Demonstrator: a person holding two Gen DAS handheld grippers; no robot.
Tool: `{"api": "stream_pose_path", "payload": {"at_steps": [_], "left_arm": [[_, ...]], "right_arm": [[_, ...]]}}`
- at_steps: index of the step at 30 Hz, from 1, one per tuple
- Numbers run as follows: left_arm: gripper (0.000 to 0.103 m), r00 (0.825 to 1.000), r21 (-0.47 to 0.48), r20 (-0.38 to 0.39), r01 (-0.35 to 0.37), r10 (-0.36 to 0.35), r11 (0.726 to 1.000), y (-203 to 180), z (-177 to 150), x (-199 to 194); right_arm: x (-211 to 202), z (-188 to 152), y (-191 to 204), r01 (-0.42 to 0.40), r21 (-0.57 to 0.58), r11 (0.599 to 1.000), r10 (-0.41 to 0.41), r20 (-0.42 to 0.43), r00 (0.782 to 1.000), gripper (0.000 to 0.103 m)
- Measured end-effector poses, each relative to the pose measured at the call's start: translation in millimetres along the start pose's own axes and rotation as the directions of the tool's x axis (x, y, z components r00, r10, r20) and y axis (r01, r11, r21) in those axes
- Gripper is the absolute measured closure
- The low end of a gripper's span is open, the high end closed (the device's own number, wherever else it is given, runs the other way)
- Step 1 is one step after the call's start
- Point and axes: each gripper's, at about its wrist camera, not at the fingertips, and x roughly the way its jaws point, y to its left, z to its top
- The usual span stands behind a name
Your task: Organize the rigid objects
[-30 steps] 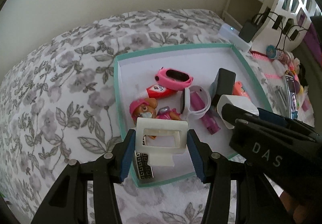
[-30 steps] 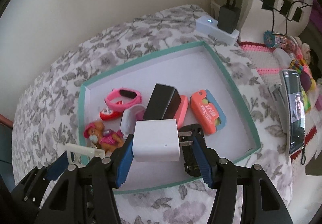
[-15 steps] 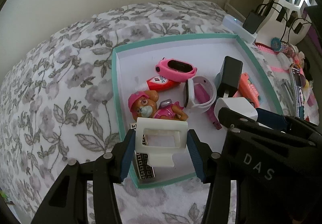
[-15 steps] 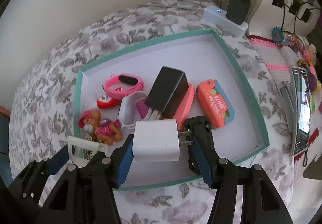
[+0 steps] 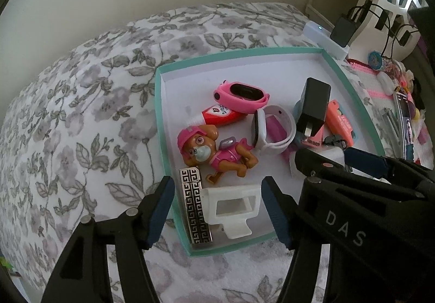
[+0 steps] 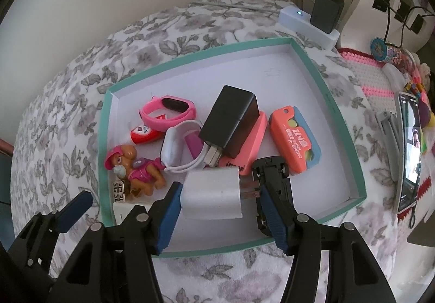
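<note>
so the left gripper [image 5: 217, 207] has just been opening to drop its white plastic frame [image 5: 231, 207] in the teal tray [image 5: 353, 90], while the right gripper [image 6: 220, 205] clamps the white charger [image 6: 212, 194] low over it, probably next in.

Two wristbands: pink [image 6: 170, 112], white [image 6: 178, 148]. Two chargers: black [image 6: 231, 120], white [image 6: 214, 192]. One dog figure [image 6: 136, 167].
</note>
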Motion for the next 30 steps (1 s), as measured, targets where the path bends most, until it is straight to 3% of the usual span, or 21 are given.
{"api": "stream_pose_path", "payload": {"at_steps": [20, 28, 30], "left_arm": [[0.035, 0.999, -0.099, 0.006, -0.043, 0.044, 0.994, 22, 3, -2], [0.035, 0.994, -0.208, 0.012, -0.103, 0.108, 0.973, 47, 2, -5], [0.028, 0.992, -0.241, 0.023, -0.119, 0.128, 0.963, 55, 2, -7]], "right_arm": [[-7, 4, -3, -0.008, 0.013, 1.000, 0.008, 0.035, 0.999, 0.039], [-8, 5, -5, -0.005, 0.021, 1.000, 0.004, 0.044, 0.999, 0.039], [-6, 4, -2, -0.002, 0.006, 1.000, 0.001, 0.041, 0.999, 0.039]]}}
